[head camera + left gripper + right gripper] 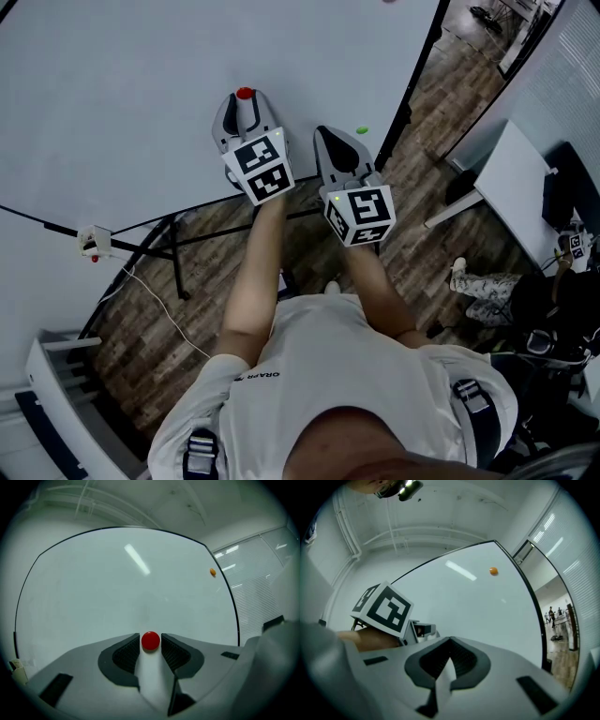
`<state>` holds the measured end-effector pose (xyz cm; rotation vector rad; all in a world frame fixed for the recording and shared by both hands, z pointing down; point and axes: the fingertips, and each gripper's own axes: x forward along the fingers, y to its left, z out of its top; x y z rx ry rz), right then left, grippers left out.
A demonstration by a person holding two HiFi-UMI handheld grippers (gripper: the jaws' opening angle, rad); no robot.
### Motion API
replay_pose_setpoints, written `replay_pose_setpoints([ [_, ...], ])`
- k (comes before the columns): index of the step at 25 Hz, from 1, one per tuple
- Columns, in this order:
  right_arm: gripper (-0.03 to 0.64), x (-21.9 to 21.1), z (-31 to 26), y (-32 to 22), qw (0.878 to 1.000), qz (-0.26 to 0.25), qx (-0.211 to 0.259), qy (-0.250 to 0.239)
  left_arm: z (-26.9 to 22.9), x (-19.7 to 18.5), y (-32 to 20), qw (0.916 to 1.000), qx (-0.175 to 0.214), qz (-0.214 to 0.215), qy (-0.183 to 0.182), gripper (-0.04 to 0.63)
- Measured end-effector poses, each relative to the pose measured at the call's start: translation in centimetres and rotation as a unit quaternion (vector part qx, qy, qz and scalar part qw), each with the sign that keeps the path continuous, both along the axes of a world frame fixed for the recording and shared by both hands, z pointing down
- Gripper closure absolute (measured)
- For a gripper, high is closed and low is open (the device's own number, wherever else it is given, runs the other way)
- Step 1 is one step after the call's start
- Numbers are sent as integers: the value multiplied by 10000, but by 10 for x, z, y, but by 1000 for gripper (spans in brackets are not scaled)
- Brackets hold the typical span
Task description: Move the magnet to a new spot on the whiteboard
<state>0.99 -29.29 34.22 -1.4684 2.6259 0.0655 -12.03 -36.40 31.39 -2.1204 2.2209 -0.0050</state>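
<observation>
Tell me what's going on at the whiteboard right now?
A person holds a gripper in each hand, facing the whiteboard. The left gripper is up at the board with the red magnet between its jaws. The jaws stand apart, with a thin gap on each side, so the magnet looks to be resting on the board rather than clamped. The right gripper is shut with nothing in it, held alongside.

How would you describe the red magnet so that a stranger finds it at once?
Start at the large whiteboard. The left claw points straight at it, and a small round red magnet sits between the claw's tips. Its red colour sets it apart: the orange magnet lies far off near the board's right edge.
</observation>
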Motion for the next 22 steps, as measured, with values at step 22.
replay_pose_setpoints([
  [22,614,0,5,-1,10000,42,-49,12,2,-2,-6,9998,30,-163,-54,480],
])
